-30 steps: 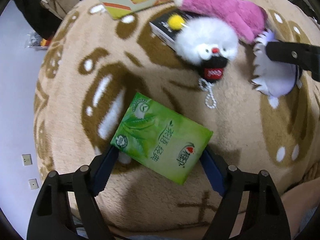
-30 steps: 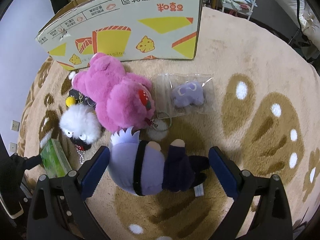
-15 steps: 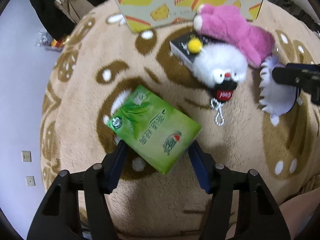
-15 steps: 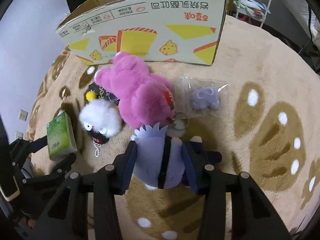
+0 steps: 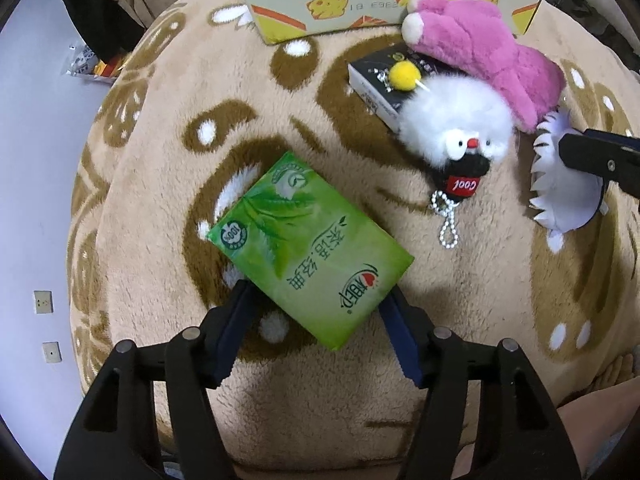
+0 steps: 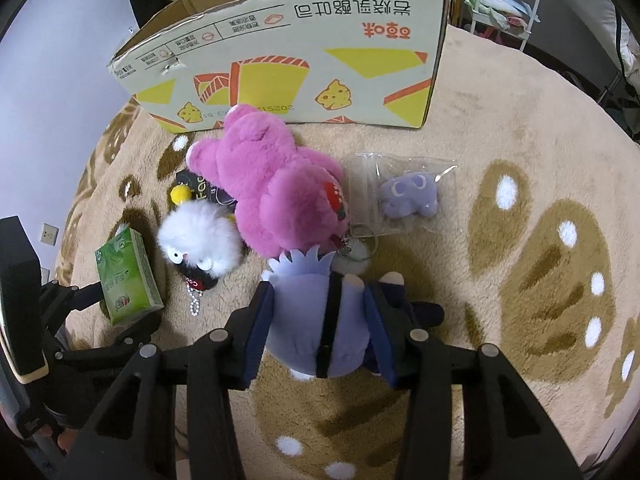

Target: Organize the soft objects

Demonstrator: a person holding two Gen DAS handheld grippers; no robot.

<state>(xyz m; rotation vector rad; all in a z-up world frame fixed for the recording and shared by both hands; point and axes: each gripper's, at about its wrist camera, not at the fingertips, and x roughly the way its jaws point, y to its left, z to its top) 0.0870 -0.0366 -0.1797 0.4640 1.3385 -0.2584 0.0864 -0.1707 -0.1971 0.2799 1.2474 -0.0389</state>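
My left gripper (image 5: 316,320) is shut on a green tissue pack (image 5: 308,248) and holds it above the beige rug (image 5: 160,160). The pack also shows in the right wrist view (image 6: 128,276). My right gripper (image 6: 320,320) is shut on a lavender plush doll (image 6: 316,320) with a dark strap, lifted off the rug; part of it shows in the left wrist view (image 5: 564,192). A pink plush bear (image 6: 276,188), a white fluffy keychain toy (image 6: 200,240) and a small purple plush in a clear bag (image 6: 408,196) lie on the rug before a cardboard box (image 6: 300,68).
A black packet (image 5: 380,84) lies under the white toy and the pink bear. The open box stands at the rug's far edge. A wall with sockets (image 5: 44,300) is at the left. A shelf rack (image 6: 504,4) stands behind the box at the right.
Both grippers have closed on their objects and risen: the left lifted the tissue pack, the right squeezed and lifted the lavender doll. Both views now look from higher up.
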